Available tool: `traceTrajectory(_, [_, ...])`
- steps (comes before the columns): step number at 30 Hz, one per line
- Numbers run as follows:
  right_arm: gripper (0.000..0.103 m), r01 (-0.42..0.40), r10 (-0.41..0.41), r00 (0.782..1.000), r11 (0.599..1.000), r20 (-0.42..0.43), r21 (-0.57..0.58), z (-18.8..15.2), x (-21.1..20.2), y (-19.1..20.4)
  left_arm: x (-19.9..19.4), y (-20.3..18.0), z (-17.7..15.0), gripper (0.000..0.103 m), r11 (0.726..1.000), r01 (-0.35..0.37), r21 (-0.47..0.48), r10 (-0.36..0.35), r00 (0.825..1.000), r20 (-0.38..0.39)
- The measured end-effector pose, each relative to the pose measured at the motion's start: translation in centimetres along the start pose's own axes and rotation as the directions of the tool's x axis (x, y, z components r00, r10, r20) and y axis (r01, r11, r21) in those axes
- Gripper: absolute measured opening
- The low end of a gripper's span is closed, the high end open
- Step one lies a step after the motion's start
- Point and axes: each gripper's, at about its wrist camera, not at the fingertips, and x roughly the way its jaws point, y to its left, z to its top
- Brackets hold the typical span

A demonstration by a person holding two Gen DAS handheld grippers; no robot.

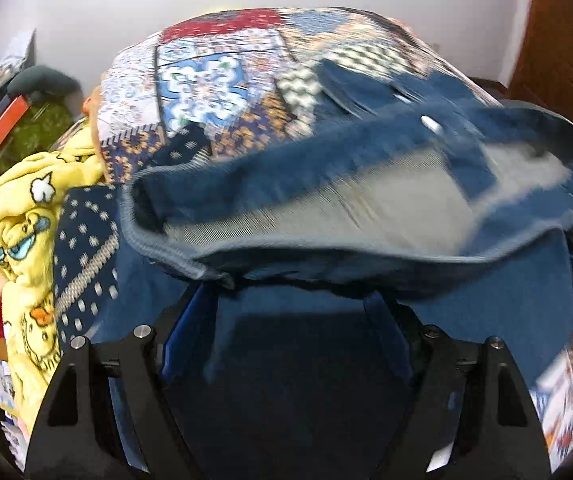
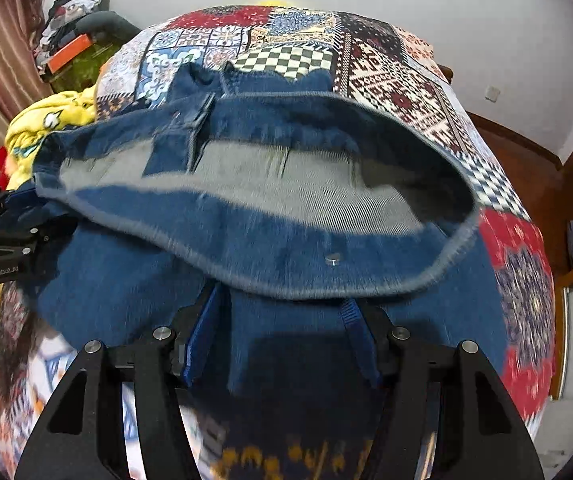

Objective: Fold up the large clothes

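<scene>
A pair of blue denim jeans (image 1: 326, 168) lies on a bed with a patchwork cover (image 1: 214, 80); its waistband gapes open and shows the grey lining. My left gripper (image 1: 290, 292) is shut on the near waistband edge of the jeans. My right gripper (image 2: 282, 304) is shut on the jeans (image 2: 286, 240) at the other end of the waistband and holds it lifted. The fingertips of both are hidden under the denim. The left gripper also shows in the right wrist view (image 2: 2, 248) at the left edge.
A yellow cartoon-print blanket (image 1: 26, 248) is bunched at the bed's left side, also in the right wrist view (image 2: 46, 120). Clutter with an orange box (image 2: 70, 54) stands beyond it by a curtain. A wooden bed frame (image 2: 526, 152) and white wall are on the right.
</scene>
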Motion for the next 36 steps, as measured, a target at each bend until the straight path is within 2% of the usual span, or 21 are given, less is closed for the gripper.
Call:
traceTrajectory(2, [0.056, 0.022, -0.022, 1.0, 1.0, 0.011, 0.002, 2.3, 1.1, -0.5, 0.7, 1.0, 1.7, 0.079, 1.0, -0.004, -0.023, 0.004, 1.0, 0.013])
traceTrajectory(6, [0.056, 0.042, -0.044, 0.998, 0.998, 0.042, 0.051, 5.7, 2.2, -1.7, 1.9, 3.2, 5.3, 0.079, 0.992, -0.112, -0.059, 0.115, 0.992, 0.044])
traceTrajectory(11, [0.056, 0.17, -0.184, 0.978, 0.977, 0.103, 0.126, 8.2, 2.0, -2.7, 1.8, 6.3, 7.1, 0.078, 0.97, -0.203, -0.132, 0.212, 0.976, 0.059])
traceTrajectory(13, [0.056, 0.157, -0.174, 0.976, 0.978, 0.128, 0.138, 8.1, 1.0, -2.7, 0.5, 7.1, 6.9, 0.078, 0.974, -0.177, -0.139, 0.19, 0.977, 0.092])
traceTrajectory(15, [0.056, 0.114, -0.132, 0.979, 0.986, 0.153, 0.118, 7.6, -0.3, -1.8, -1.2, 7.3, 6.5, 0.078, 0.98, -0.145, -0.135, 0.162, 0.979, 0.121])
traceTrajectory(19, [0.056, 0.05, -0.054, 0.984, 0.998, 0.169, 0.026, 6.0, -2.2, 1.6, -4.4, 5.9, 4.8, 0.079, 0.995, -0.026, -0.097, 0.041, 0.986, 0.164])
traceTrajectory(21, [0.058, 0.022, -0.017, 0.984, 0.999, 0.176, -0.026, 5.1, -2.7, 3.5, -5.3, 4.5, 3.8, 0.079, 0.997, 0.033, -0.067, -0.021, 0.985, 0.17])
traceTrajectory(24, [0.071, -0.039, 0.053, 0.984, 0.996, 0.169, -0.083, 3.3, -3.0, 6.0, -5.6, 2.3, 2.1, 0.079, 0.994, 0.103, -0.03, -0.097, 0.982, 0.159])
traceTrajectory(27, [0.071, -0.057, 0.074, 0.988, 0.991, 0.137, -0.124, 2.2, -2.0, 7.4, -4.7, 0.4, 0.1, 0.079, 0.986, 0.164, -0.009, -0.162, 0.98, 0.118])
traceTrajectory(30, [0.071, -0.012, 0.025, 0.997, 0.987, 0.079, -0.163, 1.0, -0.5, 7.6, -3.1, -0.2, -1.6, 0.079, 0.984, 0.174, -0.026, -0.171, 0.982, 0.075])
traceTrajectory(32, [0.071, -0.007, 0.016, 0.998, 0.988, 0.057, -0.155, 0.2, 0.0, 6.6, -2.0, 0.0, -2.7, 0.079, 0.989, 0.145, -0.039, -0.142, 0.988, 0.052])
traceTrajectory(36, [0.078, -0.023, 0.027, 0.998, 0.997, 0.052, -0.071, -1.1, -0.8, 3.2, -2.6, 0.9, -4.1, 0.079, 0.996, 0.084, -0.017, -0.081, 0.991, 0.109])
